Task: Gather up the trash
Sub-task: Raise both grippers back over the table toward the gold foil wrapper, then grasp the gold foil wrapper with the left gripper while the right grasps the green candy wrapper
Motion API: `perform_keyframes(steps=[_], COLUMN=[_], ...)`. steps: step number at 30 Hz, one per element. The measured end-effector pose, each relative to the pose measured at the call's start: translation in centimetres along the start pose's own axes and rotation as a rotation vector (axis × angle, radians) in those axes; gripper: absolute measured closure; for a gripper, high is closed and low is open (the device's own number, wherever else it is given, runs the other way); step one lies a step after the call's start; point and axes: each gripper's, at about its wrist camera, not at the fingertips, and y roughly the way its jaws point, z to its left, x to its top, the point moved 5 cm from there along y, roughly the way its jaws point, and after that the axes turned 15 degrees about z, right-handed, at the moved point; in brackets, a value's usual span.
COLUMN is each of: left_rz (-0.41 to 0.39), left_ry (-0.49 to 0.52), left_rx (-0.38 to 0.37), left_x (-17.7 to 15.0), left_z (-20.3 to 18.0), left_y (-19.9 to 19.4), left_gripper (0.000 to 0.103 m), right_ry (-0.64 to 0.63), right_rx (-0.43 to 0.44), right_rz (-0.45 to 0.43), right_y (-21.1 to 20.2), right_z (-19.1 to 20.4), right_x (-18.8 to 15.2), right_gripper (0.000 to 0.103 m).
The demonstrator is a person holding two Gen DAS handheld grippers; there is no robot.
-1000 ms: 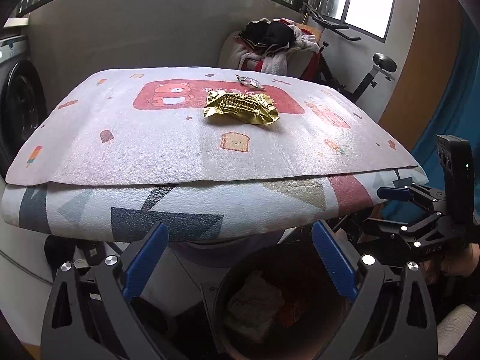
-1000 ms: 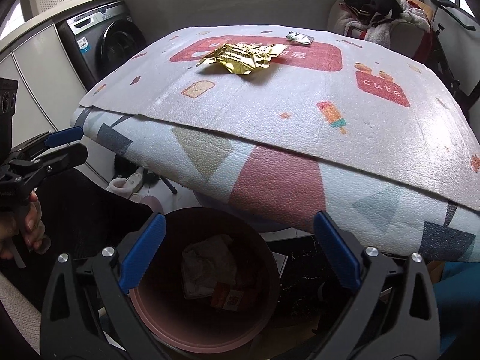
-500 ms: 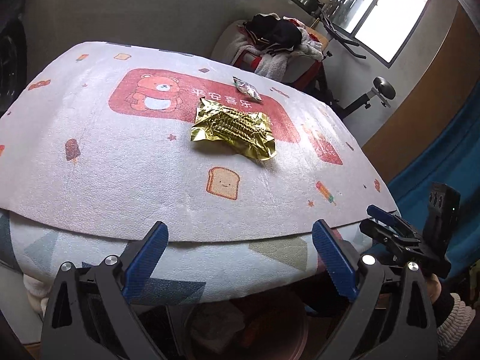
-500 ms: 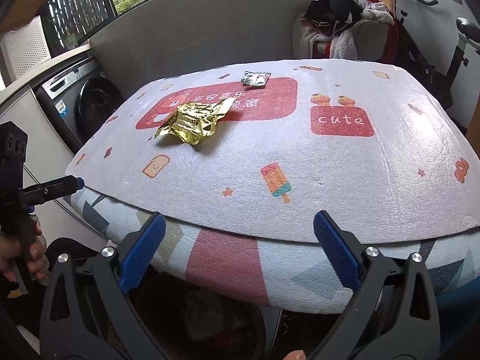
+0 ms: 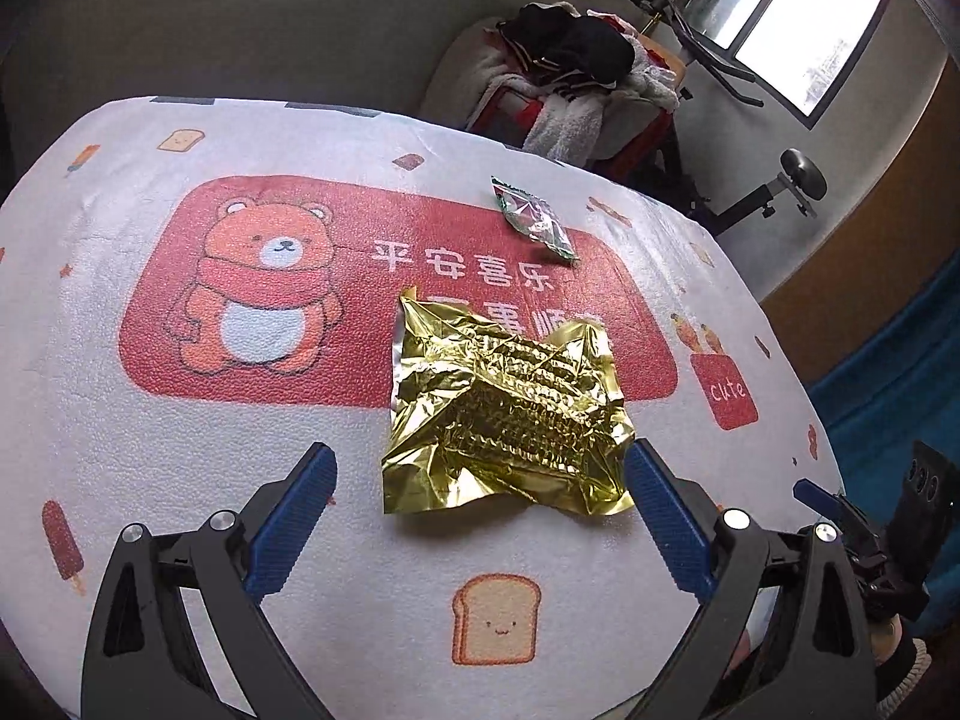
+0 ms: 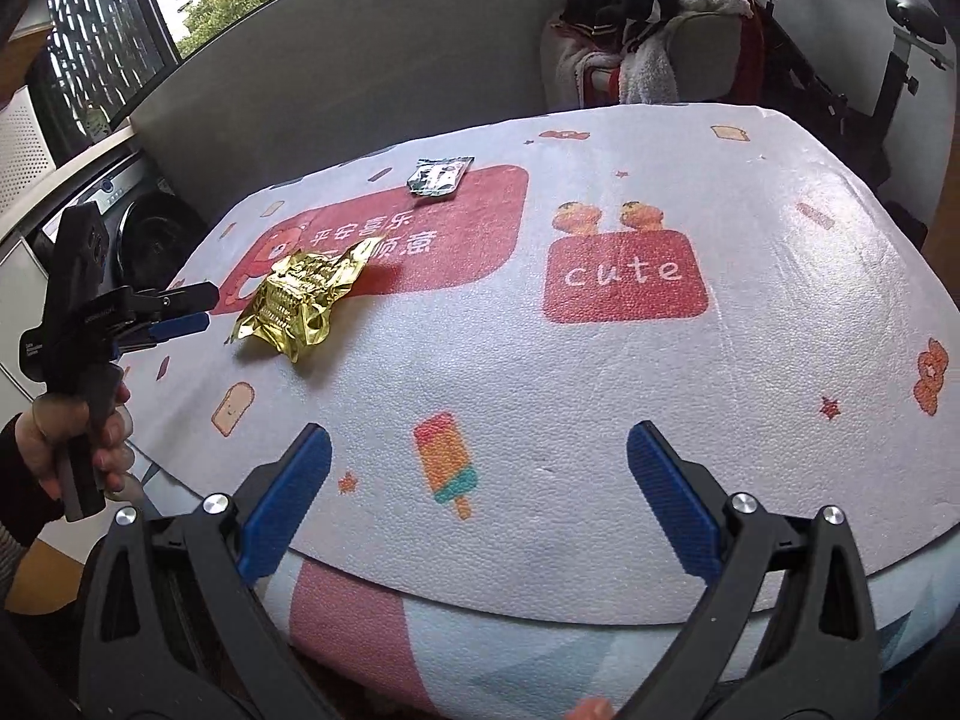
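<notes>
My left hand-held gripper (image 5: 474, 480) hangs spread wide just short of the gold foil wrapper (image 5: 507, 414), its blue pads bracketing the wrapper's near edge and pinching nothing; as I judge it, this step is the approach to a pinch, and to do it well I should come down low over the table (image 5: 180, 432), catch a raised crease and not the flat skirt, and squeeze slowly, since crinkled foil will likely slide or spring out of smooth pads; the padded cover looks soft, so pressing a little into it may help the lower pad get under the edge. My right hand-held gripper (image 6: 477, 483) is spread too, holding nothing, low over the near rim of the table beside a printed ice lolly, well apart from any trash. The wrapper lies crumpled and shiny, ribbed in the middle, overlapping the red bear panel; farther back, on the same red panel, sits a small green-and-silver sachet (image 5: 531, 219), flat and torn-looking, waiting its turn.
</notes>
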Motion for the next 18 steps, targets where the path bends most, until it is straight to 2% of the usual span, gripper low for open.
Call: perform_keyframes(steps=[6,9,11,16,17,18], left_rz=[0.030,0.068,0.083,0.067,0.062,0.057], left_ry=[-0.102,-0.165,-0.158,-0.071,-0.069,-0.082], left_rx=[-0.005,-0.019,0.019,0.152,0.141,0.134], left_x=[3.4,4.1,4.1,3.5,3.5,3.4], left_z=[1.7,1.9,1.4,0.1,0.1,0.3], left_y=[2.3,3.4,3.9,4.5,4.4,4.3], left_gripper=[0.019,0.028,0.033,0.037,0.048,0.054], right_ry=[0.021,0.009,-0.008,-0.022,-0.026,-0.031], right_rx=[-0.014,-0.040,-0.067,-0.071,-0.073,-0.074], right_rz=[-0.013,-0.017,-0.015,-0.019,-0.019,-0.018], right_y=[0.7,1.1,1.4,1.8,1.8,1.8], right_z=[-1.6,-1.8,-1.7,-1.5,-1.4,-1.2], right_x=[1.2,1.5,1.6,2.0,2.1,2.2], right_gripper=[0.006,0.006,0.006,0.006,0.006,0.006])
